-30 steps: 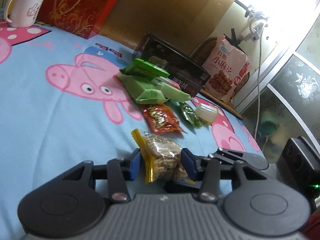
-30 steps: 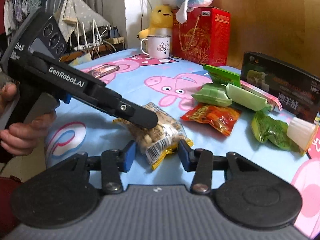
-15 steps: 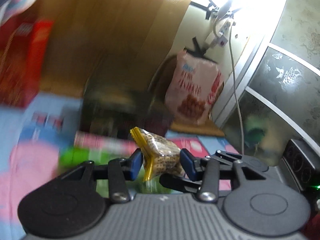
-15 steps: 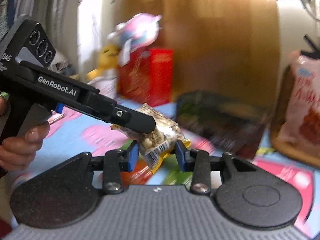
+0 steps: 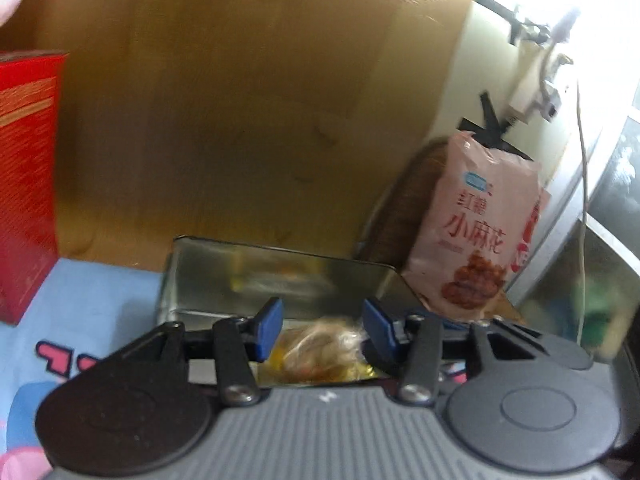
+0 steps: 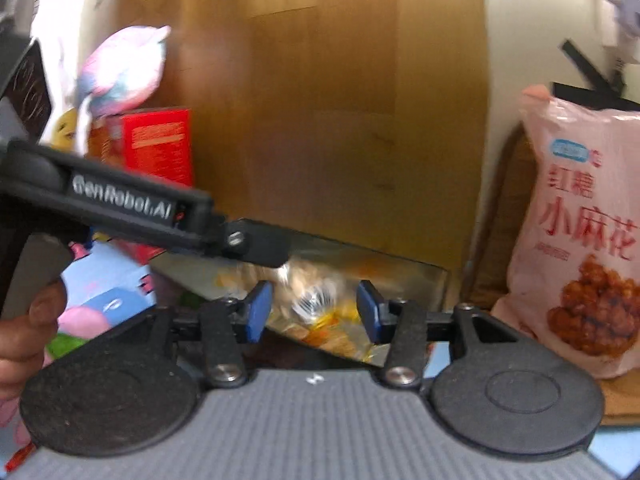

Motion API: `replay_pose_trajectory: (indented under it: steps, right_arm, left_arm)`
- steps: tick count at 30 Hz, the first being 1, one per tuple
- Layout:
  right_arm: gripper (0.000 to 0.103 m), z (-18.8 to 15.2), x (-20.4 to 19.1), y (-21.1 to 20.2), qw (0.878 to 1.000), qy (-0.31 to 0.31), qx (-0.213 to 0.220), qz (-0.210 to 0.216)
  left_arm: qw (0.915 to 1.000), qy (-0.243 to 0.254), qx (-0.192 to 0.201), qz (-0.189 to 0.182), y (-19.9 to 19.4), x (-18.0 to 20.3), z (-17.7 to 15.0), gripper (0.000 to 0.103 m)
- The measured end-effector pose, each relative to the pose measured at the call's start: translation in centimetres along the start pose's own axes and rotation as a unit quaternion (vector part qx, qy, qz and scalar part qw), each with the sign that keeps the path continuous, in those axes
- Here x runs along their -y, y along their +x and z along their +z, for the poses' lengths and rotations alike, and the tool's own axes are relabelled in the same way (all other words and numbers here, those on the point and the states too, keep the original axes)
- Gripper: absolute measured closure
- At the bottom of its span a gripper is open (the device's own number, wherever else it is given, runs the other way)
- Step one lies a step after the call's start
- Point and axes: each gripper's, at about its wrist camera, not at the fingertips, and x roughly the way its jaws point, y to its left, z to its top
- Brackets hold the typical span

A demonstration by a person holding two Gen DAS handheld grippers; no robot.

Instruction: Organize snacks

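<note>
Wood-panel backdrop, metal tin (image 5: 280, 280) below: left gripper (image 5: 322, 330) and right gripper (image 6: 312, 308) both spread, blurred snack packet (image 5: 320, 350) apparently loose between pads, risk it catches the rim.

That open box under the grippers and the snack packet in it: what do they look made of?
The box looks like thin metal: its inner walls are shiny, silvery and mirror the packet. The snack packet seems to be clear, glossy, crinkly plastic film with yellow edging; blur hides finer detail.

Counts, as we see them:
We count two grippers (image 5: 322, 326) (image 6: 314, 306), one metal tin (image 5: 200, 276), one clear snack packet (image 5: 320, 346) in it, one pink snack bag (image 5: 486, 236), one red box (image 5: 24, 184), one plush toy (image 6: 124, 68).
</note>
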Motion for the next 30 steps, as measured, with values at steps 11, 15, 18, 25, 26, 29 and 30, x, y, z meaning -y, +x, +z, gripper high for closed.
replay_pose_trajectory:
  steps: [11,15,18,25,26,29,30]
  right_arm:
    - [0.053,-4.9,-1.9,-6.3,0.979,0.126,-0.067,0.149]
    - [0.057,-6.0,-2.5,-6.1,0.966,0.170,-0.100,0.165]
    - [0.070,-5.9,-3.7,-4.8,0.964,0.173,-0.130,0.155]
    - [0.094,-7.8,-5.0,-6.1,0.974,0.129,-0.138,0.125]
    - [0.095,-8.2,-5.3,-6.7,0.974,0.125,-0.143,0.127]
    - [0.095,-8.6,-5.9,-8.2,0.977,0.111,-0.141,0.117]
    - [0.095,-8.6,-6.1,-8.6,0.977,0.108,-0.141,0.118]
  left_arm:
    - [0.9980,-0.049,0.040,-0.007,-10.8,-3.7,-6.0,0.054]
    - [0.9959,-0.086,0.026,-0.003,-13.3,-4.9,-9.3,0.054]
    - [0.9948,-0.102,0.011,0.003,-14.1,-5.2,-11.1,0.054]
    - [0.9942,-0.107,-0.003,0.010,-15.1,-5.1,-13.3,0.054]
    - [0.9943,-0.106,-0.007,0.010,-15.0,-5.0,-13.4,0.054]
    - [0.9941,-0.107,-0.013,0.014,-14.7,-4.8,-13.8,0.054]
    - [0.9943,-0.105,-0.013,0.014,-14.7,-4.7,-14.0,0.054]
